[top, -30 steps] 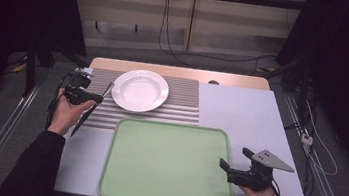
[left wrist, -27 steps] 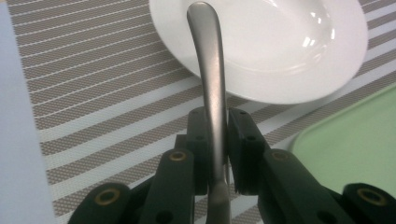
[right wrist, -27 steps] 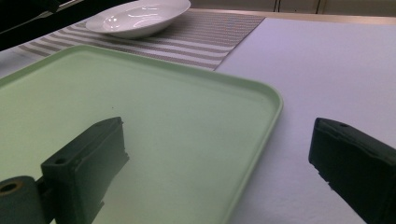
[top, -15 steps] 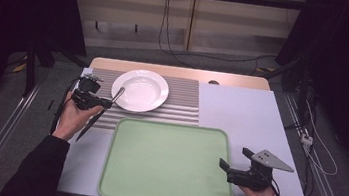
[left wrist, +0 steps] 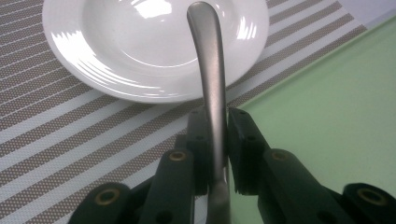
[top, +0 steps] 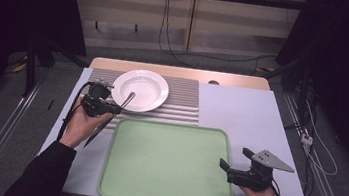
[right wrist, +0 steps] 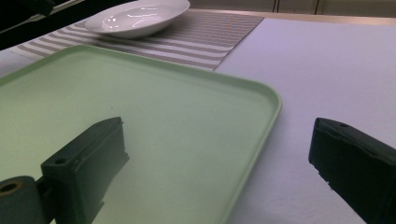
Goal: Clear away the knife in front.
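I have the left gripper [top: 102, 108] at the left of the high view, its jaws pinched narrow on the shaft of a metal utensil [left wrist: 211, 79]; which kind it is I cannot tell, since the business end is hidden. In the left gripper view the rounded handle end rises up the centre of the frame over the near rim of the white plate [left wrist: 116, 70], which sits on the striped placemat [left wrist: 56, 140] in the upper left. The green tray [top: 169, 165] fills the lower centre of the high view, with the right gripper [top: 226, 169] at its lower right edge, jaws wide and holding nothing. I judge this the carrying step: utensil gripped and in transit. Next calls for choosing plate or tray, lowering level, then releasing.
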{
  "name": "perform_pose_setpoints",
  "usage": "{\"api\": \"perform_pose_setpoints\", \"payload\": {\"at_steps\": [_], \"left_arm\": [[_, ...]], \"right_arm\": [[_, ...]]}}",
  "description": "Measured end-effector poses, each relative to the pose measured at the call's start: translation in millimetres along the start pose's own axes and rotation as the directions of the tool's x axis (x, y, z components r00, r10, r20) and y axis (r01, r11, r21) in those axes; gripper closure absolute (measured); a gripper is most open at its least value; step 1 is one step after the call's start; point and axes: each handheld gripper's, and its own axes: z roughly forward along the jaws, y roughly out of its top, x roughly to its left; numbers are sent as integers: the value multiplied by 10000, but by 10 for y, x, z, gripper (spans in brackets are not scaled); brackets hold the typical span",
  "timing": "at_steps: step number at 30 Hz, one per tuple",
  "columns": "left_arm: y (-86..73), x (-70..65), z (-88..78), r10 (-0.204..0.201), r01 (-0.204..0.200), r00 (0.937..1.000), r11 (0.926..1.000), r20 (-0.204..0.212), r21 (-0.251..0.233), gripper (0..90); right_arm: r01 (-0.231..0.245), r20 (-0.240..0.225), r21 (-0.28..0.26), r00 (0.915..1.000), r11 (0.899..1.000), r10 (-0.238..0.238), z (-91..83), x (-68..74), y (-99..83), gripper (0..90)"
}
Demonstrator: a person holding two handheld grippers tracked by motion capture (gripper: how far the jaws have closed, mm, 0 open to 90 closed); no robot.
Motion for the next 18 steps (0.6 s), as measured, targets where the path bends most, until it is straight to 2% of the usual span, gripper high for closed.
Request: {"api": "perform_pose_setpoints", "payload": {"at_steps": [5,7,9,11,18], "left_arm": [[-17,-149,12,140,-140,9999,9998,-23,-106,797],[-16,-197,19,311,-311,9995,9995,98,-7,797],[-21,-272,39,272,-272,9995,9996,180,-29,797],[-21,-329,60,438,-443,9987,9989,268,156,797],[-35,-509,158,538,-557,9979,9970,362,535,797]], "right_arm": [[31,-21,-7,10000,10000,-31,5,2,0,38],[34,-23,-9,10000,10000,-34,5,3,1,38],[29,-21,-3,10000,10000,-29,6,3,1,38],[35,-37,4,10000,10000,-35,5,4,1,38],[36,-62,11,10000,10000,-36,6,7,1,38]]}}
